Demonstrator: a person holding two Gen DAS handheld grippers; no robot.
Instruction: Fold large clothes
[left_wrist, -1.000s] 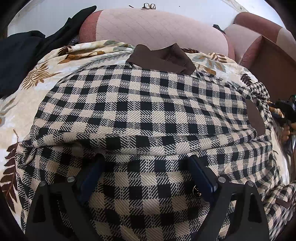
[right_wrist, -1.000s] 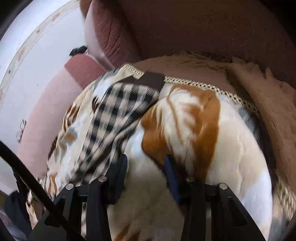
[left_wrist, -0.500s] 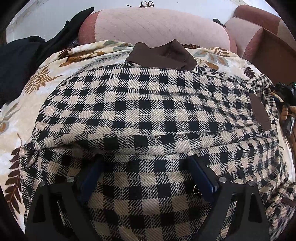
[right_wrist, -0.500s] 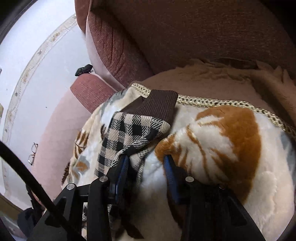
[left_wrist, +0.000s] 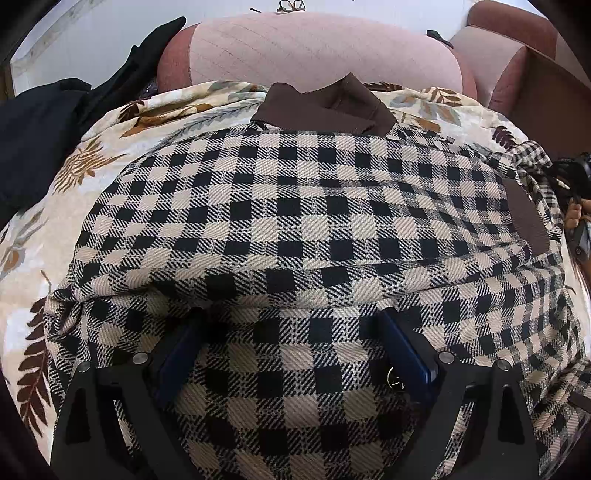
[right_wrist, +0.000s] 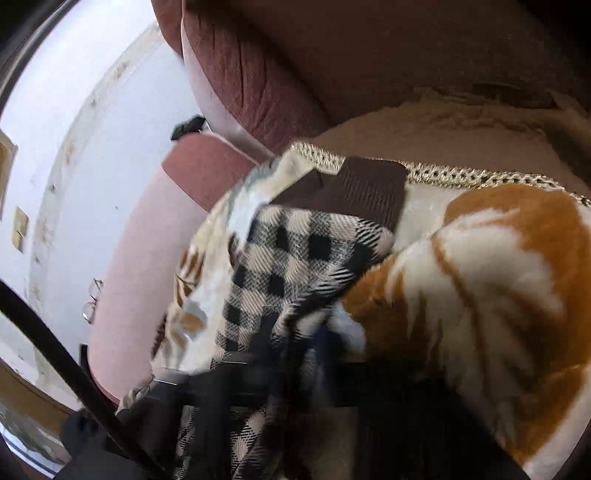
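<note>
A black-and-cream checked jacket (left_wrist: 295, 229) with a brown collar (left_wrist: 325, 107) lies spread on a leaf-print blanket (left_wrist: 96, 162). My left gripper (left_wrist: 291, 325) is open, its blue fingers (left_wrist: 402, 350) wide apart and pressed into the jacket's lower part. In the right wrist view the jacket's sleeve (right_wrist: 295, 266) with a brown cuff (right_wrist: 365, 192) runs between the fingers of my right gripper (right_wrist: 295, 343), which is blurred and looks narrowed on the sleeve. The right gripper also shows at the right edge of the left wrist view (left_wrist: 576, 206).
A pink sofa back (left_wrist: 321, 48) with eyeglasses (left_wrist: 291, 5) on top stands behind the jacket. Black clothes (left_wrist: 40, 133) lie at the left. A brown armrest (right_wrist: 266, 74) and a tan cover (right_wrist: 443, 136) lie beyond the blanket's gold trim (right_wrist: 461, 173).
My right gripper moved onto the sleeve and narrowed around it; the sleeve and cuff now fill more of its view. The left gripper stayed open on the jacket, shifting slightly.
</note>
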